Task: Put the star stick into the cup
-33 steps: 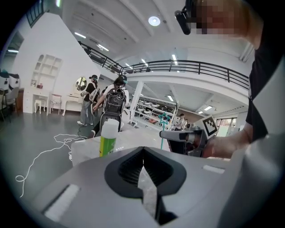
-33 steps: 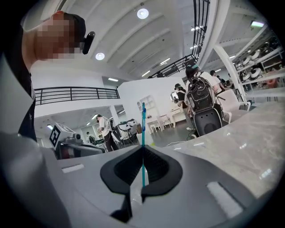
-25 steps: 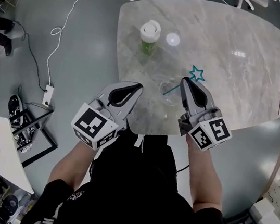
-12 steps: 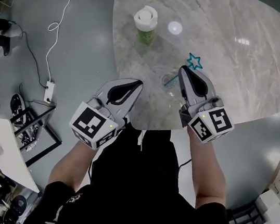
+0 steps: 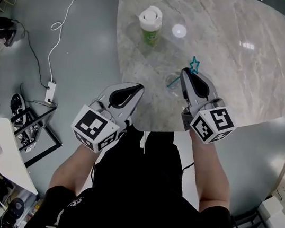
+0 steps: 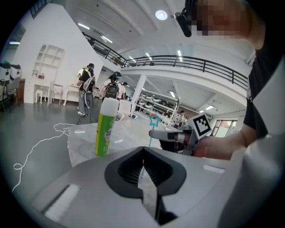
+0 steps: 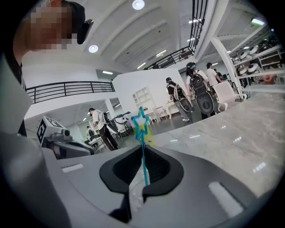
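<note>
one large hall with white walls, a railed upper gallery point(image 6: 187, 62) and a grey floor point(image 5: 80, 63) is surrounding a rounded, grey-veined marble worktop point(image 5: 235, 72). several people point(image 6: 85, 89) are standing far off in the background. a white cable point(image 5: 67, 15) is snaking across the floor to a power strip point(image 5: 50, 92).

on the worktop, a green bottle with a white cap point(image 5: 149, 22) is standing upright toward the far left edge, well apart from everything else; its contents are not showing. a small clear cup point(image 5: 172, 82) is sitting near the front edge, between the two grippers.

the teal star stick point(image 5: 194, 64) is slanting up out of the cup area, star end highest, its lower end lying at the cup's mouth; how deep it is reaching i cannot tell. the right gripper point(image 5: 185, 72) is pinching the stick's shaft, its jaws just beginning to ease apart. the left gripper point(image 5: 139, 88) is hovering at the worktop's front edge, jaws pressed together on nothing.
</note>
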A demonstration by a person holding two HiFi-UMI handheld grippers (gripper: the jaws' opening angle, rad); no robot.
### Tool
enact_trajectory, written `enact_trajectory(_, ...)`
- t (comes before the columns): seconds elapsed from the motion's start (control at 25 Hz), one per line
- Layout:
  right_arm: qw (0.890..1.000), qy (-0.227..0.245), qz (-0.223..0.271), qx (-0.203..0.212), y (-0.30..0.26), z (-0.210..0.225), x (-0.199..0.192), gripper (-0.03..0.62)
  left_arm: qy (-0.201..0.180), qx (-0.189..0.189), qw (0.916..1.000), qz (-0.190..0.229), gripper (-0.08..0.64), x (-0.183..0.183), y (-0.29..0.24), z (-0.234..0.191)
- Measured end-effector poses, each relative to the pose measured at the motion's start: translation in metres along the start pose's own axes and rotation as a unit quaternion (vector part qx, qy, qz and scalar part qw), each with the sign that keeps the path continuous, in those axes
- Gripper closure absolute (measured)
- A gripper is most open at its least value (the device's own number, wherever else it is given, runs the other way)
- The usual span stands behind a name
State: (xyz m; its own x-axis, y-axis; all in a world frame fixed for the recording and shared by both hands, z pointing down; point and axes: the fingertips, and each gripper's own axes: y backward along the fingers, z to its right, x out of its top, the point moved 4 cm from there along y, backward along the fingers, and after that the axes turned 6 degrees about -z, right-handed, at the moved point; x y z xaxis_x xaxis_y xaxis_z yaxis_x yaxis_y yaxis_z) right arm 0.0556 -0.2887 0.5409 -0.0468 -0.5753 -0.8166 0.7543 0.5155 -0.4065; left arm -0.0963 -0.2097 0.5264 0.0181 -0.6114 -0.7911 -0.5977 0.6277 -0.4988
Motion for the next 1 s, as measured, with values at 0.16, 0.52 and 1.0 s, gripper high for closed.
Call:
enact_trajectory(0.16,1.0,0.0,-0.004,0.005,0.001,-0.003,0.001,0.531,0.004,0.003,1.0,0.002,0.557,0.002,0.002,0.0)
enact_trajectory(0.52,1.0,-0.003,-0.029,-0.011,0.012,-0.001,0.003,0.384,0.0,-0.004,0.9999,0.009,0.557,0.011,0.009,0.012)
enact_trajectory(1.0,0.997,-0.04,-0.056,-0.029,0.028,0.0,-0.014,0.328,-0.001,-0.015,0.9998,0.01,0.557,0.012,0.02,0.024)
